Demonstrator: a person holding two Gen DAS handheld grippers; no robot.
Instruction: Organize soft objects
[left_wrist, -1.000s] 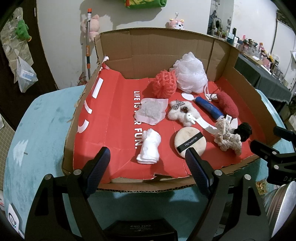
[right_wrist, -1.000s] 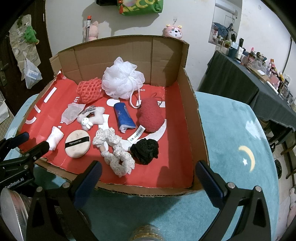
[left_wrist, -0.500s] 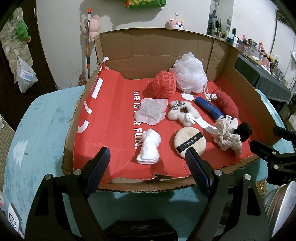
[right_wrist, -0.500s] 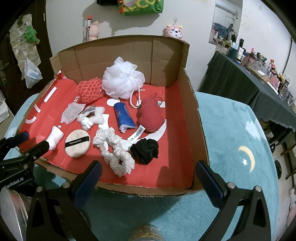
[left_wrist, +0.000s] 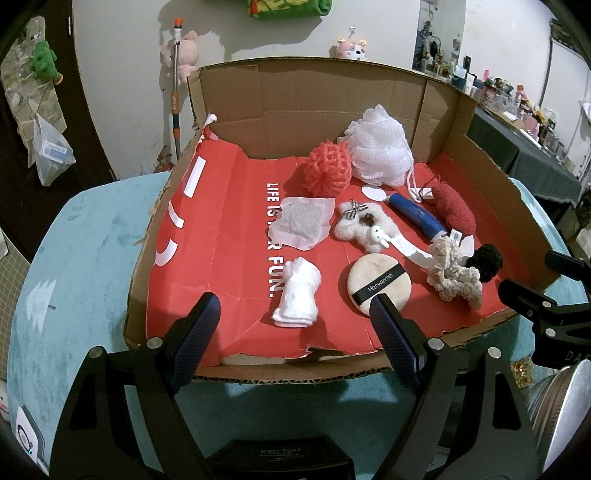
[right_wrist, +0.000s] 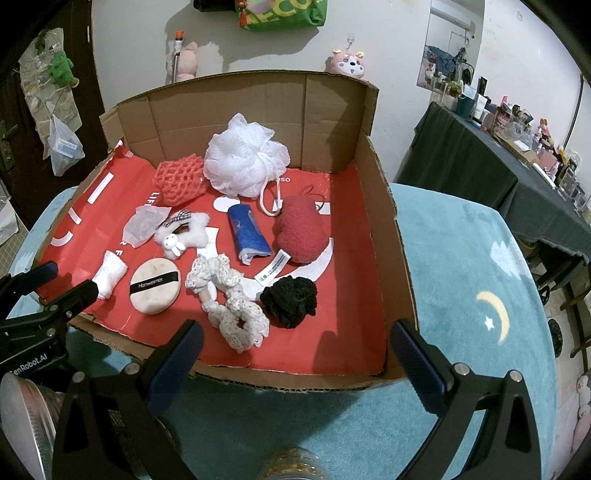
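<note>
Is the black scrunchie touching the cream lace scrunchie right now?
Touching. The right wrist view shows the black scrunchie pressed against the cream lace scrunchie with no red liner between them; the left wrist view agrees.

The cardboard box (left_wrist: 436, 110) is viewed steeply downward from just behind each pair of tongs, off its near edge; its red floor (right_wrist: 332, 332) is shared by both views.

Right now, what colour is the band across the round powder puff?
Black, with white lettering; the band shows best in the left wrist view.
</note>
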